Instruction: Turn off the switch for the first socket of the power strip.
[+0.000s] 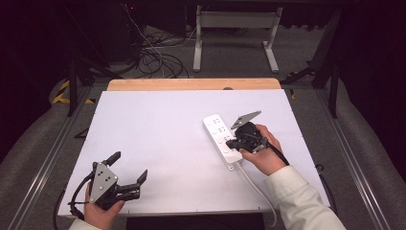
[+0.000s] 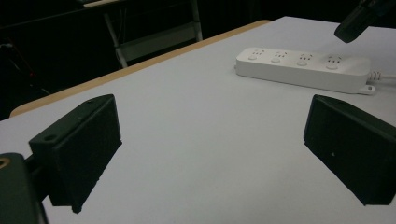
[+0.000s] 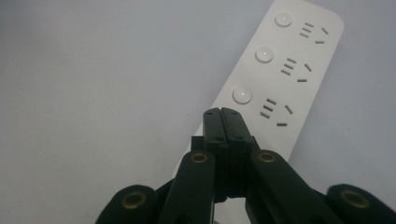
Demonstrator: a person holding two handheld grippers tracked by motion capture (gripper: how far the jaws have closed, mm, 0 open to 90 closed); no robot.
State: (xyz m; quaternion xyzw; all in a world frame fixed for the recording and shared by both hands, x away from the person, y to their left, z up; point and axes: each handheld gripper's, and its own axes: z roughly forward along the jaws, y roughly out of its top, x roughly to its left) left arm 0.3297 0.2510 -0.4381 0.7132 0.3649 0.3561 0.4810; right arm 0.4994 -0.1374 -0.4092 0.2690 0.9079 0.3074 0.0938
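Hovering R gripper (image 3: 223, 122) (jaws together) over strip (image 3: 285, 70)

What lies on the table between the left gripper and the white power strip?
Nothing: bare white table separates the left gripper from the power strip, clearest in the left gripper view.

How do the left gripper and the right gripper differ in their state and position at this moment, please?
The left gripper has its jaws spread wide apart; the right gripper has its jaws closed together. The left gripper sits over bare table near the front edge, apart from everything; the right gripper's tips are over the white power strip. Both are black and hand-held.
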